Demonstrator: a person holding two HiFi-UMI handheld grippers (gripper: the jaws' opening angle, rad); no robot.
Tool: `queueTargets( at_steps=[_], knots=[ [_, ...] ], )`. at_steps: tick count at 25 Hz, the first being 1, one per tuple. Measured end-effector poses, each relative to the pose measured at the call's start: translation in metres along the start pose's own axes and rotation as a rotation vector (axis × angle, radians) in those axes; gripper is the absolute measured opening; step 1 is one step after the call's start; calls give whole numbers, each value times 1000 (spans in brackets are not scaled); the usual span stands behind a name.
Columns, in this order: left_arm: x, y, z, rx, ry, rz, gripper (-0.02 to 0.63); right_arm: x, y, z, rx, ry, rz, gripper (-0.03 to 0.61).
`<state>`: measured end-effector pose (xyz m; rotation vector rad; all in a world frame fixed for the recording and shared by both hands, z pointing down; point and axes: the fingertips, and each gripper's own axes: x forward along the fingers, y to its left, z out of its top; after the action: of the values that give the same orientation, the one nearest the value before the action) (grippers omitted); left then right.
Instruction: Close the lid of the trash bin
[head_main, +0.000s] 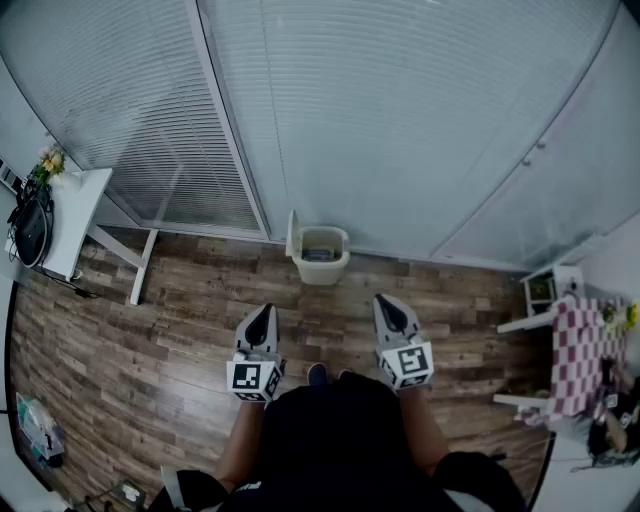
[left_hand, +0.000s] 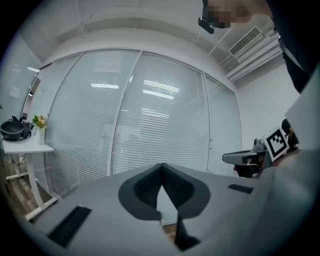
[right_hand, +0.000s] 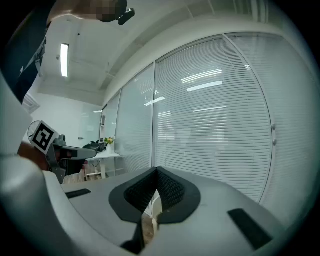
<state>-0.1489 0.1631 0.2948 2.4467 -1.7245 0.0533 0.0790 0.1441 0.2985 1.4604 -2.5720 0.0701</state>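
A cream trash bin (head_main: 320, 256) stands on the wood floor against the glass wall, straight ahead of me. Its lid (head_main: 292, 235) is swung up on the bin's left side, so the inside shows. My left gripper (head_main: 262, 320) and right gripper (head_main: 391, 311) are held side by side over the floor, well short of the bin and pointing toward it. Both are shut with nothing between their jaws. In the left gripper view the pads (left_hand: 150, 185) meet at the tip (left_hand: 162, 167). The right gripper view shows the same closed tip (right_hand: 156, 172).
A white desk (head_main: 78, 215) with a black bag and flowers stands at the left wall. A small white table with a checkered cloth (head_main: 575, 352) is at the right. A glass wall with blinds (head_main: 400, 120) runs behind the bin. A small box (head_main: 36, 426) lies at lower left.
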Motion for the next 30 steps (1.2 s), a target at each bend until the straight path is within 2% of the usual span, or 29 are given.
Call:
queueTargets(
  at_steps=[6, 10, 11, 12, 13, 15, 26, 30],
  knots=[
    [2, -1, -2, -21, 6, 2, 8, 0, 1, 2, -20, -17, 10, 3],
    [1, -4, 1, -3, -13, 1, 11, -1, 4, 4, -36, -10, 43, 3],
    [1, -5, 2, -3, -18, 0, 50, -1, 6, 4, -47, -4, 50, 3],
    [3, -6, 3, -4, -18, 0, 145, -1, 6, 4, -57, 3, 52, 3],
    [4, -6, 3, -1, -11, 2, 205, 0, 7, 5, -63, 6, 50, 3],
    [6, -5, 0, 14, 8, 10, 238, 1, 8, 7, -63, 2, 41, 3],
    [9, 2, -3, 12, 8, 9, 245, 9, -3, 16, -45, -28, 16, 3],
    [14, 9, -4, 18, 10, 1, 245, 14, -3, 15, -5, -29, 4, 3]
  ],
)
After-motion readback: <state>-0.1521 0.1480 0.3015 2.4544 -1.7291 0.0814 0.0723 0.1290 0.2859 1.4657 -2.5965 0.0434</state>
